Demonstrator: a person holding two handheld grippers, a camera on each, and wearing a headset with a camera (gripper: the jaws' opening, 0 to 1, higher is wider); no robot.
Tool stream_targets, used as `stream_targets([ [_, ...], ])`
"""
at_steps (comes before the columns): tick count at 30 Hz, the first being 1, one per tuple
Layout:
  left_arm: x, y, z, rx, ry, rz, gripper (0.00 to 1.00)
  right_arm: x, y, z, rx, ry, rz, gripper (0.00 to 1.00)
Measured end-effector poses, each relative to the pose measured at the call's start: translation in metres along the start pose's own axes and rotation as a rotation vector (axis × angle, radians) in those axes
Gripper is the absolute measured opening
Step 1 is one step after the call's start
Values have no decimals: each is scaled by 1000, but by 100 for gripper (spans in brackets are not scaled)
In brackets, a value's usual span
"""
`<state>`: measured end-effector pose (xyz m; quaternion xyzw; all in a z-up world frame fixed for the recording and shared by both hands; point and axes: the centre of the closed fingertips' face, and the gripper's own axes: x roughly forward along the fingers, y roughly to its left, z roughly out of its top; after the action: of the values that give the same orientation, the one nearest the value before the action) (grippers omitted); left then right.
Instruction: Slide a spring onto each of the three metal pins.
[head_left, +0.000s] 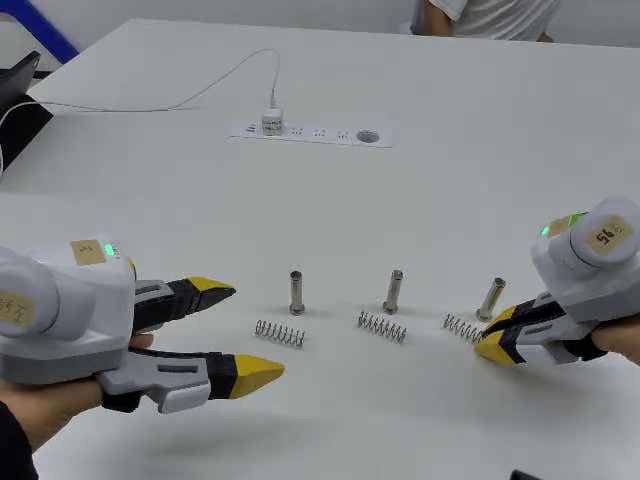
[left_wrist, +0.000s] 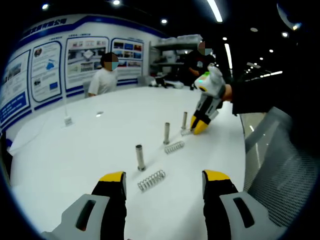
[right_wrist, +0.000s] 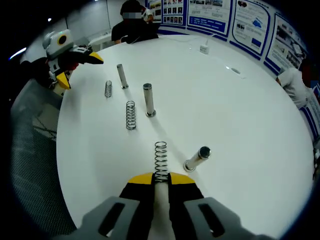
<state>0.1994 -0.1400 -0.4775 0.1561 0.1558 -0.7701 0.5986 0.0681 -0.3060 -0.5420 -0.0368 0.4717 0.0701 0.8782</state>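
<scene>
With the right gripper (right_wrist: 160, 177), jaws tight, pinching the near end of the right spring (right_wrist: 160, 154), likely to lift it onto the right pin (right_wrist: 196, 159) just beside. Holding the left gripper (left_wrist: 164, 176) wide open over the bench (left_wrist: 95, 145), facing the left spring (left_wrist: 151, 180), ready to grab next.

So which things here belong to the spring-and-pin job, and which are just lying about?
Job: left pin, middle pin, right pin; left spring, middle spring, right spring, one lying before each pin.
Lying about: power strip, white charger plugged into it, its cable.
</scene>
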Motion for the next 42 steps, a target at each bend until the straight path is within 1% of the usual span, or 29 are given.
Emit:
stream_targets([
  [6,5,-10,5,26,6,-48,59,-3,1,1,-3,-4,1,12],
  [10,9,-19,7,46,15,-90,54,-6,6,2,-14,-2,9,12],
  [20,26,-38,16,100,37,-180,52,-10,19,14,-52,-10,36,12],
  [23,32,-42,17,117,47,-202,51,-10,22,15,-66,-10,44,12],
  [27,39,-47,21,131,56,-235,50,-12,26,16,-84,-7,55,12],
  [33,52,-51,22,154,72,-263,48,-13,34,19,-112,-4,77,12],
  [37,58,-55,25,169,75,-283,46,-14,40,23,-137,-6,95,12],
  [42,67,-56,25,182,83,-297,44,-13,48,29,-165,-7,117,12],
])
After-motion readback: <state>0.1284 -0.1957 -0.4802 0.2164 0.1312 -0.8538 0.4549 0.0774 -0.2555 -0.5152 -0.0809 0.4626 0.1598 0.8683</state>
